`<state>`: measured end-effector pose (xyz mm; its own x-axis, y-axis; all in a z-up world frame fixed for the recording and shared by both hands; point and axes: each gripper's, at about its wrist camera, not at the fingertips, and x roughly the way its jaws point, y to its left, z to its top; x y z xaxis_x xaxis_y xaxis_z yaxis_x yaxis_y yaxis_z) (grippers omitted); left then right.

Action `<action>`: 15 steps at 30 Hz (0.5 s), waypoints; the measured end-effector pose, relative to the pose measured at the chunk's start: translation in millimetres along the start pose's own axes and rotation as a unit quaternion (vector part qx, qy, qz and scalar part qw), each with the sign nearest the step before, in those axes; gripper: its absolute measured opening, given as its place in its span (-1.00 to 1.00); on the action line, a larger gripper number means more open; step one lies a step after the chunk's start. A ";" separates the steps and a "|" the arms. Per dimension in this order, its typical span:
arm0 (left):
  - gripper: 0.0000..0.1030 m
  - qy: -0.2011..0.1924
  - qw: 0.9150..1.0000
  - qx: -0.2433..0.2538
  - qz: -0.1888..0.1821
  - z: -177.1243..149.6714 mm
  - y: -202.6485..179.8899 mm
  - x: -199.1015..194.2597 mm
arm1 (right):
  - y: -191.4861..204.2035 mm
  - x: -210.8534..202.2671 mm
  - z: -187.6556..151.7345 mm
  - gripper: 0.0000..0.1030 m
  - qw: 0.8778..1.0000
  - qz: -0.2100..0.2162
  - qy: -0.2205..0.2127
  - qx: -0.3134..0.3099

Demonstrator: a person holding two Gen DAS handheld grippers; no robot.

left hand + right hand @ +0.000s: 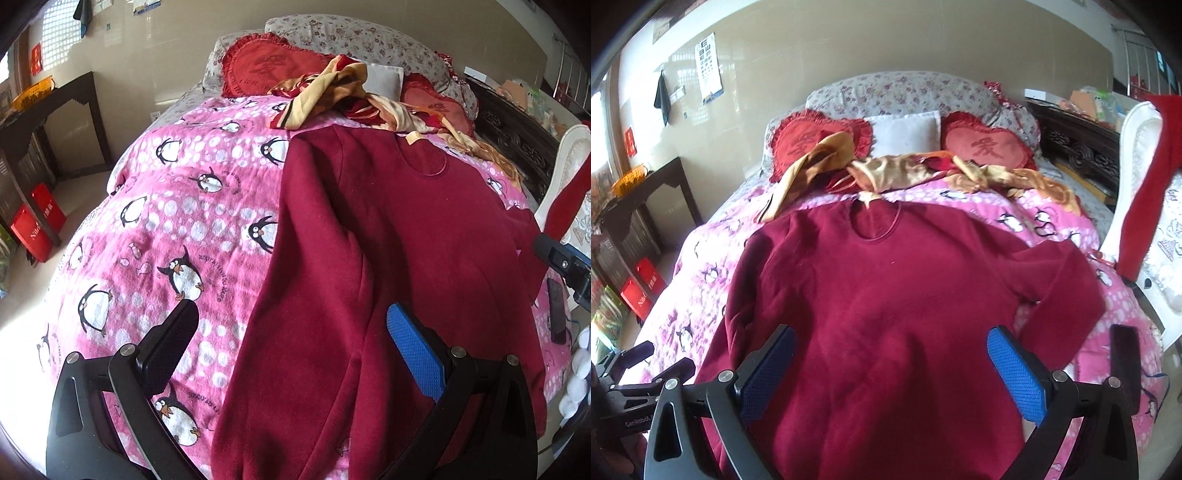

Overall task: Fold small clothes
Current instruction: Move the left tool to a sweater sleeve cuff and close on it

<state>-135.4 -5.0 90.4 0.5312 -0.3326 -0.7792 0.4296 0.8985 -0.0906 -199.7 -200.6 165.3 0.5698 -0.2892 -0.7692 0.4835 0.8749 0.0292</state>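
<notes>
Dark red long-sleeved fleece sweater [886, 295] lay flat on pink penguin-print blanket [166, 221], left gripper [291, 332] wide open, empty, right gripper [891, 354] wide open, empty, both near hem.

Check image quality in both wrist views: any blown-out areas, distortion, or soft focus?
Left wrist: sunlight blows out the pink penguin blanket at lower left; strong fisheye bulge; maroon sweater reasonably sharp. Right wrist: glare on the wall; sweater evenly lit, bed edges curved, corners vignetted.
</notes>
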 end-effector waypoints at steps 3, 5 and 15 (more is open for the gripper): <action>0.99 0.000 1.000 -0.013 0.011 0.0 10.0 2.1 | 12.8 11.9 -0.4 0.99 1.000 0.005 0.006 -0.007; 0.99 0.001 1.000 -0.017 0.015 0.6 14.9 2.8 | 20.7 18.5 -2.2 0.99 1.000 0.007 0.011 -0.010; 0.99 0.015 0.999 -0.024 0.028 -5.0 23.3 11.5 | 44.3 32.2 -9.0 0.98 0.999 0.028 0.024 -0.038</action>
<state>-122.9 13.6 76.3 0.5317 -0.2730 -0.8017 0.3643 0.9283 -0.0745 -165.9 -167.7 136.0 0.5620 -0.2215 -0.7969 0.3992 0.9164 0.0269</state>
